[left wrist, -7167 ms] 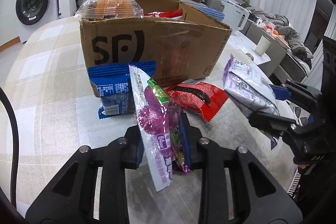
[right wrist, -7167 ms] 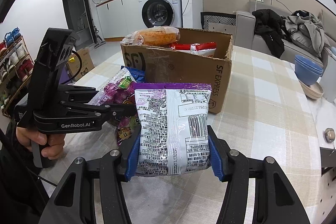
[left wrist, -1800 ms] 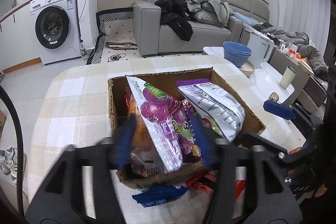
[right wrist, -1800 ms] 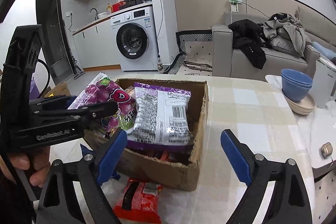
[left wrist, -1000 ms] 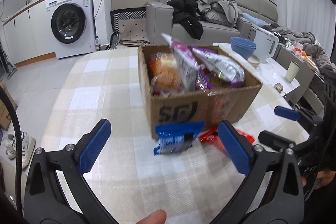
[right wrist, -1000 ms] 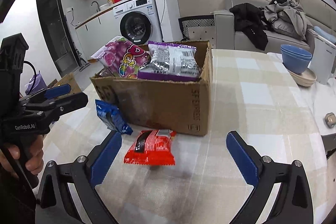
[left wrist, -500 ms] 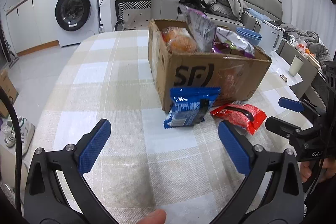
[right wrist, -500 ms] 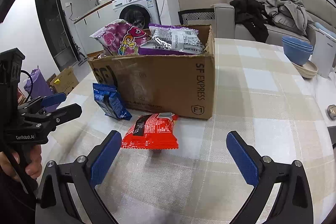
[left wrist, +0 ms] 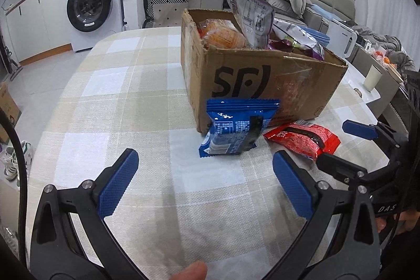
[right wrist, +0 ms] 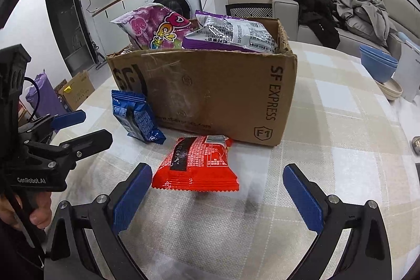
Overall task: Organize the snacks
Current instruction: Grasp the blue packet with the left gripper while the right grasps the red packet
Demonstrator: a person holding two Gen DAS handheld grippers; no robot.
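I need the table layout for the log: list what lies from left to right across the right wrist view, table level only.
Left gripper → blue packet → red packet → blue bowls. The cardboard box sits behind the two packets and spans both, so it is left out of the order.

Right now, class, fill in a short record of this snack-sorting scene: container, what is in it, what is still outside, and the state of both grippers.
container: cardboard box on the checked tablecloth
inside: pink candy bag, purple-grey bag, orange bun pack
outside: blue packet leaning on box; red packet flat
left gripper: open, empty
right gripper: open, empty
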